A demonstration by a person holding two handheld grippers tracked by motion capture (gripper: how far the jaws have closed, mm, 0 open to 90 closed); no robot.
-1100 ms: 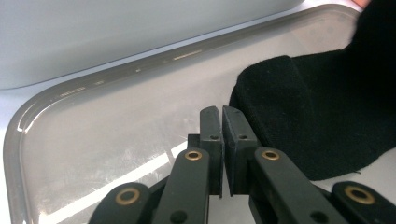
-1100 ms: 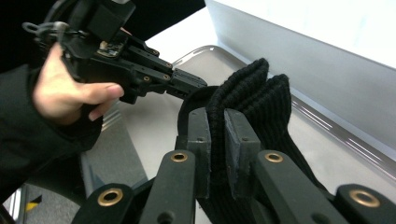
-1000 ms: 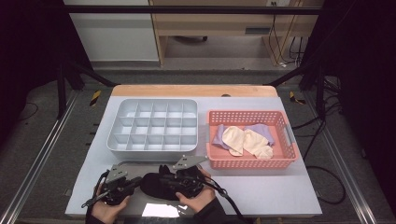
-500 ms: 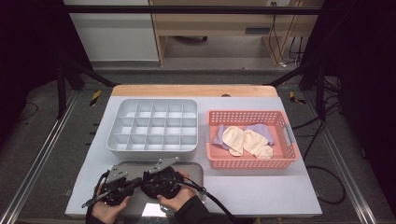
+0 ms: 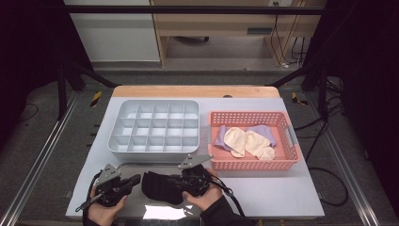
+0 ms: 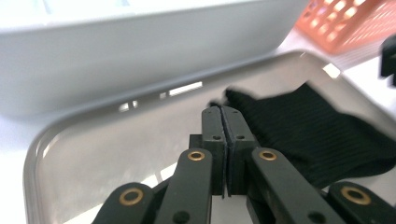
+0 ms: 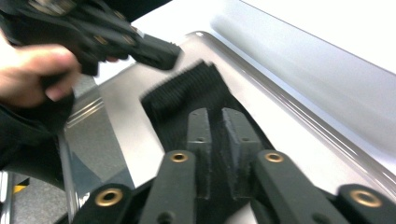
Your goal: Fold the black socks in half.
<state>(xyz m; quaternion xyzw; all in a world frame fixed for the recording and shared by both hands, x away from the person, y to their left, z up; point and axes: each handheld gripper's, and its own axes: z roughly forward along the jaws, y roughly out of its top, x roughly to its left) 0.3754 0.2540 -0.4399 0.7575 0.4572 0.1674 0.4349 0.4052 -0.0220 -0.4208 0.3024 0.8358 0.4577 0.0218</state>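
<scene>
Black sock (image 5: 160, 187) fills the steel tray's (image 6: 93, 154) right half, left half bare

Right tongs (image 7: 215, 122) with jaws slightly apart over black sock (image 7: 187, 95) on metal tray (image 7: 126, 121)

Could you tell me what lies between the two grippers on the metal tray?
A black sock lies between the left gripper and right gripper, seen in the high view.
</scene>
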